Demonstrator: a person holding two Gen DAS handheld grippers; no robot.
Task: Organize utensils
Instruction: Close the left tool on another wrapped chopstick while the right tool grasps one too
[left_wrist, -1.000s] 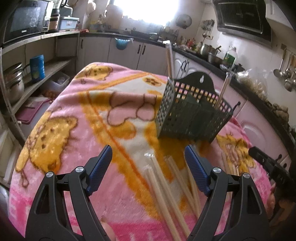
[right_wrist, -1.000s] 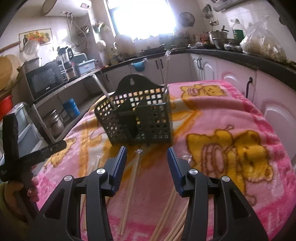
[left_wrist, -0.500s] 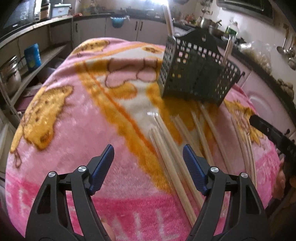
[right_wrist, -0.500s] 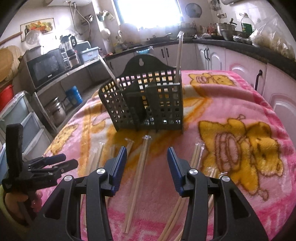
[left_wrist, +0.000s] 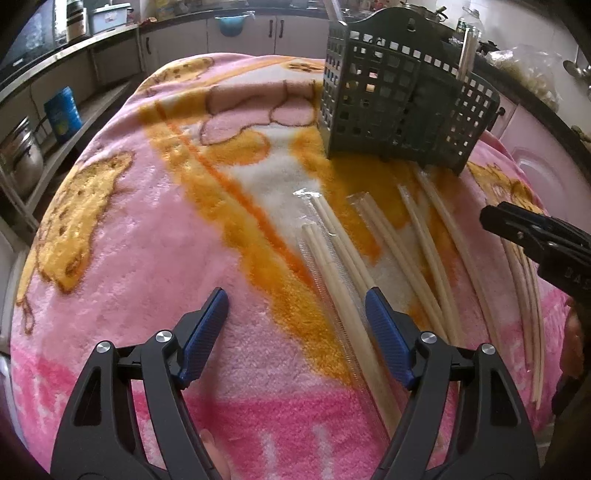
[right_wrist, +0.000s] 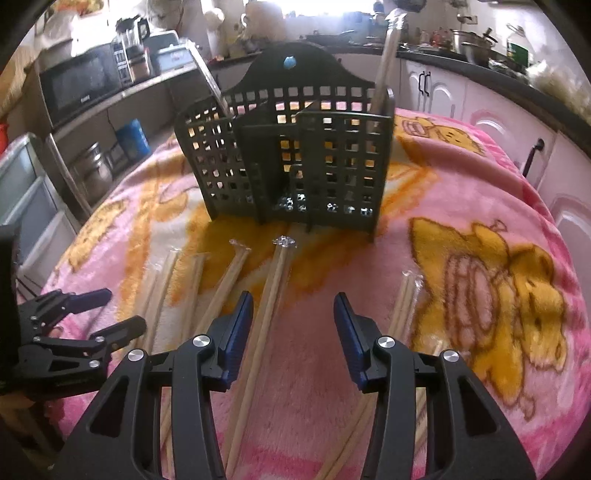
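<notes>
A dark green perforated caddy (left_wrist: 399, 99) (right_wrist: 295, 158) stands on the pink and orange blanket (left_wrist: 147, 258). Wrapped chopsticks (right_wrist: 388, 55) stand in its compartments. Several more wrapped chopstick pairs (left_wrist: 343, 280) (right_wrist: 273, 291) lie flat in front of it. My left gripper (left_wrist: 295, 306) hovers open over the blanket, one pair lying below near its right pad. My right gripper (right_wrist: 293, 314) is open too, with a pair on the blanket just inside its left pad. Each gripper shows in the other's view, the right one (left_wrist: 535, 240) and the left one (right_wrist: 81, 321).
Shelves on the left hold pots and a blue can (left_wrist: 62, 114). A microwave (right_wrist: 81, 85) sits on the upper shelf. White cabinets and a cluttered counter (right_wrist: 480, 55) run behind and to the right. The blanket drops off at the table's edges.
Both grippers have sunk and tipped downward toward the loose chopsticks. The caddy now sits higher and larger in both views. Neither gripper has taken hold of anything.
</notes>
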